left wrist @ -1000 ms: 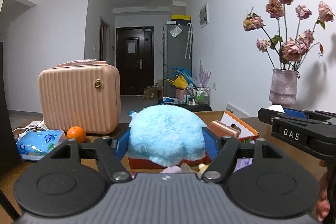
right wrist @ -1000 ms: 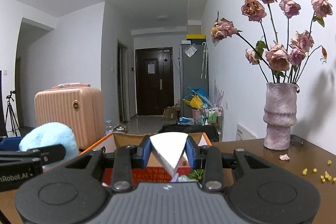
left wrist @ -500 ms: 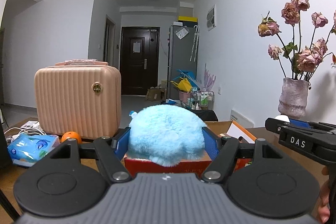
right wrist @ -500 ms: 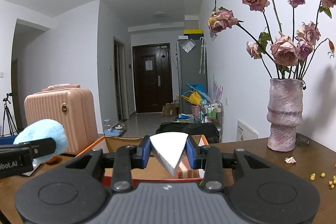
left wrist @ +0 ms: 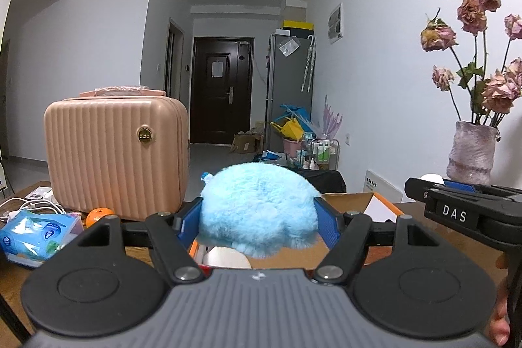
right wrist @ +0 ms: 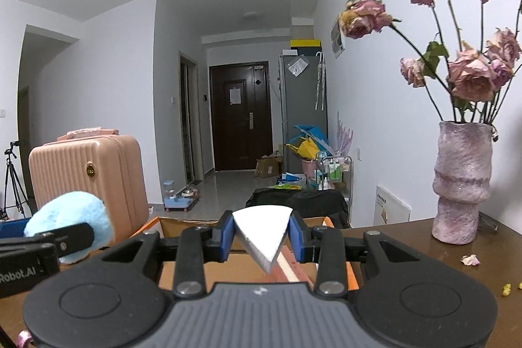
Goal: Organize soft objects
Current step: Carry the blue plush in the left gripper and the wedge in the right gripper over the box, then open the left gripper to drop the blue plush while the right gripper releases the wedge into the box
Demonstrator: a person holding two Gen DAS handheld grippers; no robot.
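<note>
1. Where two grippers work side by side above one open orange-edged cardboard box (right wrist: 182,222), each carries one soft item.
2. Left gripper (left wrist: 257,217): clamped on one fluffy, rounded, sky-blue plush toy (left wrist: 257,211), held over the box.
3. Right gripper (right wrist: 261,237): clamped on one white wedge-shaped foam sponge (right wrist: 264,234), point downward, above the box.
4. Also present: one ribbed pink suitcase (left wrist: 114,158); one orange fruit (left wrist: 98,215); one mottled pink vase (right wrist: 461,185) of dried roses.

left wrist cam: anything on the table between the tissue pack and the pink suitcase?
Yes: an orange sits between the tissue pack and the suitcase, at the suitcase's foot. White cables lie just behind the pack. Shows only in the left wrist view.
</note>
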